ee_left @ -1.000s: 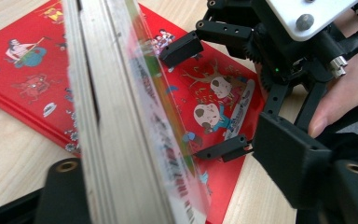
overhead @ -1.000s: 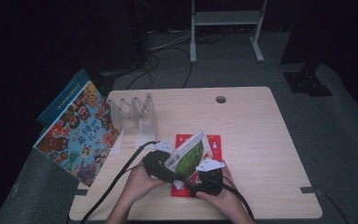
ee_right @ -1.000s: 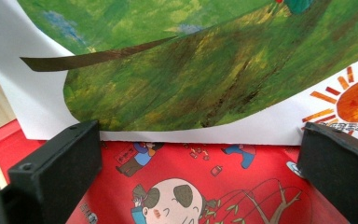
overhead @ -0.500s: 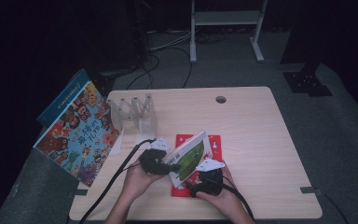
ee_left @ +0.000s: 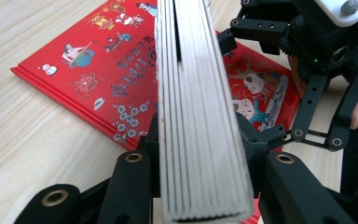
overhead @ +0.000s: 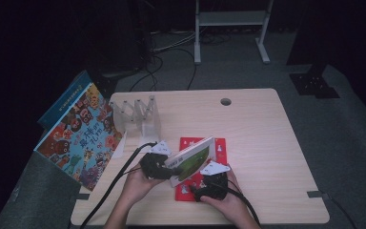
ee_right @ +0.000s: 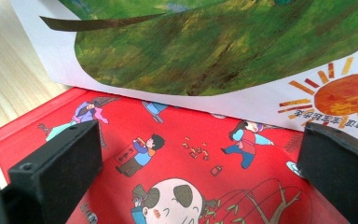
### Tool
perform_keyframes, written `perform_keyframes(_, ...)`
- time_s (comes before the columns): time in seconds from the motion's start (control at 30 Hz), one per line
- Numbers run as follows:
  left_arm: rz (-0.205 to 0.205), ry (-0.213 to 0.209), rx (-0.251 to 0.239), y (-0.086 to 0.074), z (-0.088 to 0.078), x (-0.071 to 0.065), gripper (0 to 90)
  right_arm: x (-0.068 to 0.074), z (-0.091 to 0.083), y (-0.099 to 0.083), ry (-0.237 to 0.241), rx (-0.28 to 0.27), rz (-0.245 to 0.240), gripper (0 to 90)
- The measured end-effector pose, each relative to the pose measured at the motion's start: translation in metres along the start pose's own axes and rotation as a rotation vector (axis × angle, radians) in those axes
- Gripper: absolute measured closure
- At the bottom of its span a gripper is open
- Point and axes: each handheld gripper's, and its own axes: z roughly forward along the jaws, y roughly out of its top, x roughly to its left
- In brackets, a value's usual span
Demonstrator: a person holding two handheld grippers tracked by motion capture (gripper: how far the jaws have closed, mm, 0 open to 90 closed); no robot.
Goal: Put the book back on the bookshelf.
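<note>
A thick green-covered board book (overhead: 190, 160) stands tilted on edge over a red picture book (overhead: 219, 145) that lies flat on the table. My left gripper (overhead: 171, 168) is shut on the green book's edge (ee_left: 200, 116). Its page block sits between the two jaws, which have just been opening slightly while still touching it. My right gripper (overhead: 205, 181) rests on the red book (ee_right: 168, 154), open wide. The green cover (ee_right: 214, 46) rises just ahead of its jaws, with nothing held between them. In the left gripper view the right gripper (ee_left: 307, 46) is close behind the book.
A large colourful picture book (overhead: 78, 136) leans at the table's left edge. A clear plastic book rack (overhead: 136, 114) stands at the back left. A cable hole (overhead: 226, 101) is near the far edge. Black cables (overhead: 119, 181) trail off the front left.
The left gripper's jaws have drawn in onto the green book's edge. Both hands and both books keep their places.
</note>
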Motion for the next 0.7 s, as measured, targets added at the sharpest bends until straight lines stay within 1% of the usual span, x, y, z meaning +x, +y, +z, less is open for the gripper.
perform_keyframes(0.03,0.006,0.005,0.008,-0.001,0.002,-0.001,65.0,0.0,0.0,0.0,-0.001,0.0,-0.001,0.0)
perform_keyframes(0.07,0.005,0.008,0.007,-0.001,0.003,-0.001,65.0,0.0,0.0,0.0,-0.005,-0.005,0.001,2.2)
perform_keyframes(0.1,0.006,0.006,0.011,-0.002,0.004,-0.001,65.0,-0.001,-0.002,-0.001,-0.006,-0.01,-0.002,7.6)
perform_keyframes(0.13,0.005,0.005,0.012,-0.002,0.005,-0.001,65.1,-0.004,-0.005,0.0,0.015,-0.013,-0.018,15.7)
perform_keyframes(0.17,0.017,0.009,0.017,-0.002,0.006,-0.001,65.1,-0.004,-0.005,0.0,0.015,-0.013,-0.018,15.7)
perform_keyframes(0.23,0.014,0.013,0.017,-0.003,0.007,-0.002,65.6,-0.009,-0.008,0.002,0.013,0.009,-0.011,15.7)
perform_keyframes(0.27,0.016,0.014,0.018,-0.003,0.008,-0.002,65.6,-0.012,-0.011,0.002,0.01,0.009,-0.015,15.7)
perform_keyframes(0.3,0.016,0.014,0.019,-0.003,0.008,-0.002,66.1,-0.019,-0.018,0.002,0.002,-0.013,-0.013,15.7)
perform_keyframes(0.33,0.017,0.017,0.021,-0.003,0.008,-0.001,66.1,-0.019,-0.018,0.002,0.002,-0.013,-0.013,15.7)
perform_keyframes(0.4,0.02,0.023,0.016,-0.004,0.009,-0.001,68.4,-0.029,-0.025,0.002,-0.015,-0.018,-0.018,15.6)
perform_keyframes(0.5,0.011,0.021,0.019,-0.005,0.009,0.0,71.3,-0.046,-0.033,-0.001,-0.043,-0.018,0.006,15.5)
perform_keyframes(0.53,0.01,0.02,0.021,-0.005,0.009,0.0,71.6,-0.057,-0.039,-0.005,-0.068,-0.014,0.011,15.3)
perform_keyframes(0.57,0.011,0.019,0.021,-0.005,0.009,0.0,71.6,-0.057,-0.039,-0.005,-0.068,-0.014,0.011,15.3)
perform_keyframes(0.6,0.011,0.018,0.022,-0.005,0.009,0.0,71.9,-0.069,-0.044,-0.009,-0.092,-0.01,0.021,15.1)
perform_keyframes(0.63,0.014,0.021,0.021,-0.005,0.01,-0.001,71.9,-0.069,-0.044,-0.009,-0.092,-0.01,0.021,15.1)
perform_keyframes(0.67,0.014,0.019,0.022,-0.005,0.01,-0.001,72.1,-0.074,-0.046,-0.011,-0.104,-0.005,0.031,15.0)
perform_keyframes(0.7,0.013,0.018,0.023,-0.005,0.01,-0.001,72.7,-0.085,-0.049,-0.016,-0.124,-0.001,0.055,15.1)
